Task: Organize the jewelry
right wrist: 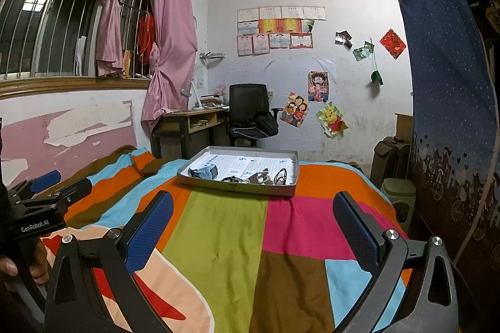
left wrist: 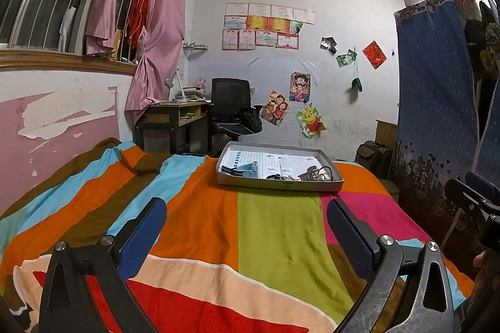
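Nearest to each camera, a two-finger gripper fills the bottom of the view, its two blue-padded fingers spread wide with nothing between them. The left gripper point(left wrist: 247, 226) and the right gripper point(right wrist: 253, 223) both hang above a bedspread point(right wrist: 225, 239) of bright colour blocks, side by side and level, pointing the same way, probably so either one can reach forward to the work ahead. A hand point(right wrist: 9, 265) shows at the edge of the right wrist view, gripping the left tool's handle.

Farther up the bed, well apart from both grippers, one shallow grey tray point(left wrist: 278, 184) lies flat on the bedspread, lined with a printed grid sheet. The jewelry sits inside it, gathered along the near wall rather than spread over the grid, which suggests a sorting surface with the pieces loosely collected. At the left end lies one pale blue watch band point(right wrist: 204, 171). To its right sits a small tangle of metal pieces point(right wrist: 259, 177); about three clumps show, but an exact count cannot be made at this size. Whether these pieces are already where they belong or waiting to be sorted cannot be told.

Beyond the bed stand one wooden desk point(right wrist: 190, 123) and one black office chair point(right wrist: 250, 111) against a white wall hung with pictures
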The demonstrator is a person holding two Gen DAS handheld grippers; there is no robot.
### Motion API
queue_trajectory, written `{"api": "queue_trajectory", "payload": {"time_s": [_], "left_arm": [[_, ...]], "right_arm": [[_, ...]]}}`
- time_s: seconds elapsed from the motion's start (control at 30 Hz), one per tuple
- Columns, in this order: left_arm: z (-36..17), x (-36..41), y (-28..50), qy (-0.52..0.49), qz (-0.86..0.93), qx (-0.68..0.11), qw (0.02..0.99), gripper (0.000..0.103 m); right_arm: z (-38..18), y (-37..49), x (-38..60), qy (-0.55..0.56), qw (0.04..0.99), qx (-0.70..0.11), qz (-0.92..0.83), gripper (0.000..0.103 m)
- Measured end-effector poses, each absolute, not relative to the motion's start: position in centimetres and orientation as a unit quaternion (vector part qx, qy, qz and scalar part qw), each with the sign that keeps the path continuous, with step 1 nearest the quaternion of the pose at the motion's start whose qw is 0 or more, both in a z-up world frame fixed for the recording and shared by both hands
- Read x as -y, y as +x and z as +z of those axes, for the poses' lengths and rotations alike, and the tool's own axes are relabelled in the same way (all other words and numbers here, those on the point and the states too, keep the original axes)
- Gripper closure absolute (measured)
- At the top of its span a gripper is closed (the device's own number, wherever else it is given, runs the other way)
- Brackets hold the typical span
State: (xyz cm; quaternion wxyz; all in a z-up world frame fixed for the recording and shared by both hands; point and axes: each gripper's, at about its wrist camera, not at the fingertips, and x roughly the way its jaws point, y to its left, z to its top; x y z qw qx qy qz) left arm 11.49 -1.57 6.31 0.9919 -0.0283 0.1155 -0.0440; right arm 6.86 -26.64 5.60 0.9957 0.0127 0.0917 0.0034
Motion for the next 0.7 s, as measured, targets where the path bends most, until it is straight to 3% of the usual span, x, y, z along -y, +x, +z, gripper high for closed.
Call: {"api": "queue_trajectory", "payload": {"time_s": [0.7], "left_arm": [[6.33, 1.69, 11.60, -0.024, -0.047, -0.114, 0.992, 0.000]], "right_arm": [[5.28, 6.97, 26.36, 0.013, 0.996, -0.090, 0.003, 0.003]]}}
